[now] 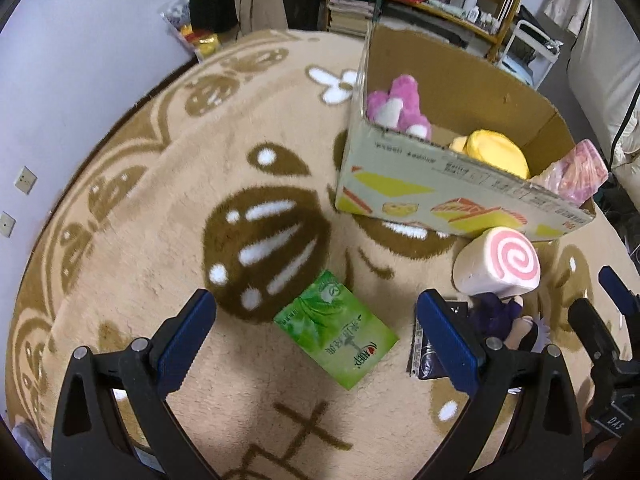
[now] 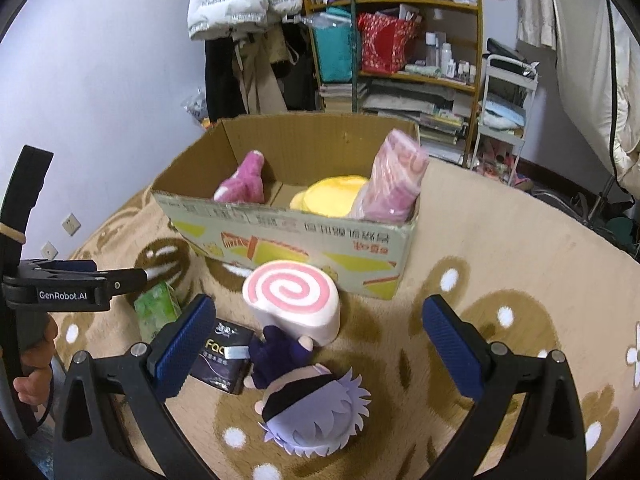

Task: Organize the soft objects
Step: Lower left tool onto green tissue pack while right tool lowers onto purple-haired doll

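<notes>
A cardboard box [image 2: 304, 240] stands on the rug and holds a pink plush [image 2: 242, 184], a yellow plush [image 2: 332, 196] and a pink wrapped bundle [image 2: 394, 176]. The box also shows in the left wrist view [image 1: 440, 184]. In front of it lie a pink-swirl roll cushion [image 2: 296, 300] and a doll with lilac hair and dark clothes [image 2: 312, 396]. My right gripper [image 2: 320, 344] is open, jaws either side of the doll, just above it. My left gripper [image 1: 316, 340] is open above a green tissue pack [image 1: 336, 328], which also shows in the right wrist view [image 2: 156, 308].
A dark packet [image 2: 224, 360] lies beside the doll. The round beige rug [image 1: 160, 200] covers the floor. Shelves [image 2: 400, 60], hanging coats [image 2: 248, 40] and a white cart [image 2: 504, 120] stand behind the box. A wall is at left.
</notes>
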`<state>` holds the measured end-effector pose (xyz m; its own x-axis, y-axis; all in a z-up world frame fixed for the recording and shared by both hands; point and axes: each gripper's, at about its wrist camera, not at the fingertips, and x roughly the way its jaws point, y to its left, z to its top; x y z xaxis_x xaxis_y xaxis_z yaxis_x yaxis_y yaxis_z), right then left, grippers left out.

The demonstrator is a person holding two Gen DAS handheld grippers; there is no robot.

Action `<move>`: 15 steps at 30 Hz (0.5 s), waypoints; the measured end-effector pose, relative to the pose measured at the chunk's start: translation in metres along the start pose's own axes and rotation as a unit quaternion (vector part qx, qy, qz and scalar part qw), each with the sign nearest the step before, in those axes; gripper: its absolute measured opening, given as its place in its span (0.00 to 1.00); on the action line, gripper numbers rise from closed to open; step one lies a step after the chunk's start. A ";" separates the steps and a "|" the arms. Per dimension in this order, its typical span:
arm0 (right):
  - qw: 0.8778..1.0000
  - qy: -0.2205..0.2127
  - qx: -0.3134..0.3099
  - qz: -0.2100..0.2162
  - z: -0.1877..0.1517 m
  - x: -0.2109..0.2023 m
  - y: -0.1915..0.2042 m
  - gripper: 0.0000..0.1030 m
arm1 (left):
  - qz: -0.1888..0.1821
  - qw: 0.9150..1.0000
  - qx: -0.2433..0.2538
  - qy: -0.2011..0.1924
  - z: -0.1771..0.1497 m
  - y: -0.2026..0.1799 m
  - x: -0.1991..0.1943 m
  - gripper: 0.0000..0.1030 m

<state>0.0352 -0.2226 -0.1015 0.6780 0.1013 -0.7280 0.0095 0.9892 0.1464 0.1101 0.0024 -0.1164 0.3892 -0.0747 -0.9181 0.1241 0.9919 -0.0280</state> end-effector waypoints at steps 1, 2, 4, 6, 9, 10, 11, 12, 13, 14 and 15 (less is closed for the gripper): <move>1.000 0.005 -0.001 0.000 -0.001 0.003 0.000 1.00 | -0.001 1.000 -0.001 0.006 0.000 -0.001 0.003 0.97; 1.000 0.010 -0.001 -0.001 -0.001 0.006 0.001 1.00 | -0.002 1.000 -0.001 0.010 0.000 -0.001 0.006 0.97; 1.000 0.020 -0.002 -0.002 -0.003 0.012 0.001 1.00 | -0.003 1.000 0.001 0.023 -0.001 -0.003 0.013 0.97; 1.000 0.030 -0.004 -0.003 -0.005 0.018 0.002 1.00 | -0.004 0.999 0.003 0.035 -0.002 -0.004 0.020 0.97; 0.999 0.046 -0.007 -0.003 -0.008 0.027 0.003 1.00 | -0.006 0.999 0.002 0.050 -0.002 -0.005 0.030 0.97; 0.999 0.052 -0.007 -0.002 -0.009 0.030 0.004 1.00 | -0.006 0.999 0.002 0.053 -0.003 -0.005 0.032 0.97; 0.998 0.058 -0.007 -0.001 -0.010 0.034 0.004 1.00 | -0.005 0.998 0.002 0.056 -0.003 -0.005 0.034 0.97; 0.998 0.062 -0.006 0.000 -0.011 0.036 0.005 1.00 | -0.004 0.998 0.002 0.058 -0.003 -0.005 0.036 0.97; 0.998 0.069 -0.004 0.001 -0.011 0.040 0.005 1.00 | -0.003 0.998 0.001 0.062 -0.003 -0.004 0.038 0.97; 0.997 0.075 -0.004 0.001 -0.012 0.044 0.005 1.00 | -0.003 0.998 0.000 0.065 -0.003 -0.004 0.040 0.97; 0.997 0.080 -0.003 0.001 -0.013 0.047 0.005 1.00 | -0.002 0.998 -0.002 0.069 -0.003 -0.003 0.043 0.97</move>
<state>0.0572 -0.2117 -0.1437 0.5514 0.1175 -0.8260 0.0037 0.9897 0.1432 0.1232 -0.0038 -0.1568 0.2585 -0.0646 -0.9638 0.1220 0.9920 -0.0338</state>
